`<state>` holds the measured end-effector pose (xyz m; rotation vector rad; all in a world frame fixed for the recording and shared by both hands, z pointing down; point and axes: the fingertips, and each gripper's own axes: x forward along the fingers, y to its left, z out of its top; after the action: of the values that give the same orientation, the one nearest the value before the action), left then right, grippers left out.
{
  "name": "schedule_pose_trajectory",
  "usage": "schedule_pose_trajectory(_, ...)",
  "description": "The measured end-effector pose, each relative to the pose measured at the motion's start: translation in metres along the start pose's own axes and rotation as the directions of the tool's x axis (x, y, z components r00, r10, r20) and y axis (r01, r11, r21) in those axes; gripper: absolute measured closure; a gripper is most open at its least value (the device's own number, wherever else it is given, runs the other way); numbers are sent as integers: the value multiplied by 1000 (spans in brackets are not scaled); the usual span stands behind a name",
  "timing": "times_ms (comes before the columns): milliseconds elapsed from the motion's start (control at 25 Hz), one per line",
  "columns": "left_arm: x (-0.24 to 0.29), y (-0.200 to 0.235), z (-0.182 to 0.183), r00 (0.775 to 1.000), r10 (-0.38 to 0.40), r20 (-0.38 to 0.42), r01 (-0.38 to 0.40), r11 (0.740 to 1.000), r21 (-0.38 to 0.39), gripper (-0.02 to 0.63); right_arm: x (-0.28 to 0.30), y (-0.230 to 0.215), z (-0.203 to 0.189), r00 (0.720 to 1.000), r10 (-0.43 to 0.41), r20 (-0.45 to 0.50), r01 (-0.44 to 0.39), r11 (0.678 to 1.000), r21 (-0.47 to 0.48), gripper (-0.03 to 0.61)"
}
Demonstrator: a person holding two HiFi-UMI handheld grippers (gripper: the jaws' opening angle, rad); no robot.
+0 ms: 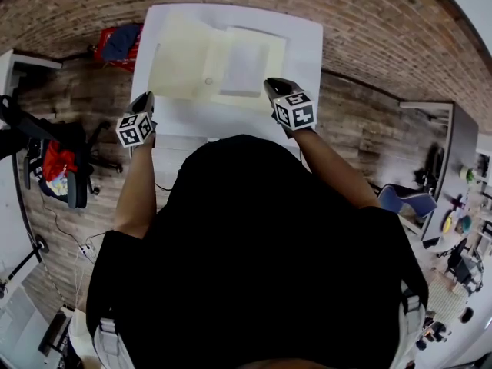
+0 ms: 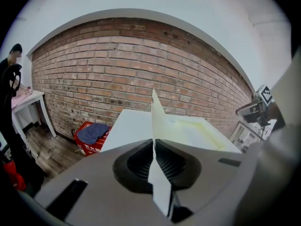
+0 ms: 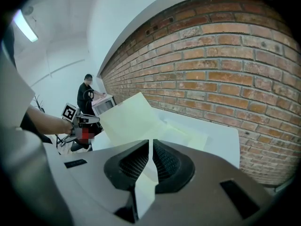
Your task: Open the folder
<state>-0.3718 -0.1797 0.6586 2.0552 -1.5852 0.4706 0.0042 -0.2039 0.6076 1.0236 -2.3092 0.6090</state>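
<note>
1. Folder [image 1: 201, 66] — pale yellow, lying on the white table [image 1: 307, 37], already parted into two leaves. A lighter sheet [image 1: 246, 68] lies on its right half.
2. Left gripper [image 1: 143, 102]: jaws together on the near edge of the left cover [image 2: 158, 119]. In the left gripper view the cover runs edge-on between the pads and stands up off the table.
3. Right gripper [image 1: 274, 85]: jaws likewise clamped on thin paper, the near edge of the right leaf [image 3: 145, 185], which passes through the narrow gap in the right gripper view.
4. Step in hand, as judged: laying the left cover out flat, so the opening looks mostly done.
5. Good practice: treat the right grip as the anchor and hold that leaf low and quiet. Swing the left cover outward in an arc about the fold — a straight pull would drag the whole folder or crease the cover.
6. Bring the cover down to the tabletop before parting the jaws, since a raised cover may fall back shut.
7. Caution: the cover lies near the table's left edge and may overhang once flat.
</note>
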Motion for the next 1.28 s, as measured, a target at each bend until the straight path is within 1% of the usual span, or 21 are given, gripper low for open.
schedule_pose_trajectory(240,4,17,-9,1000,3,-7,-3,996,-84,589,-2,1,-2,1000,-15,-2,15,1000,7,529)
schedule_pose_trajectory(360,7,22,-13,1000,5,-10,-6,994,-110,589,-4,-2,-3,1000,-25,-3,25,1000,13,529)
schedule_pose_trajectory(640,14,35,-27,999,4,-38,-10,988,-156,589,-7,-7,-7,999,-42,-8,42,999,26,529)
schedule_pose_trajectory(840,14,44,-39,998,21,-66,-32,983,-179,588,-7,-6,-9,999,-48,-12,48,998,29,529)
schedule_pose_trajectory(1120,19,51,-59,997,2,-81,-22,969,-246,586,-7,-6,-12,998,-56,-14,56,998,39,529)
schedule_pose_trajectory(1280,20,53,-71,995,-1,-103,-27,963,-267,583,-7,-4,-13,998,-59,-15,60,997,44,529)
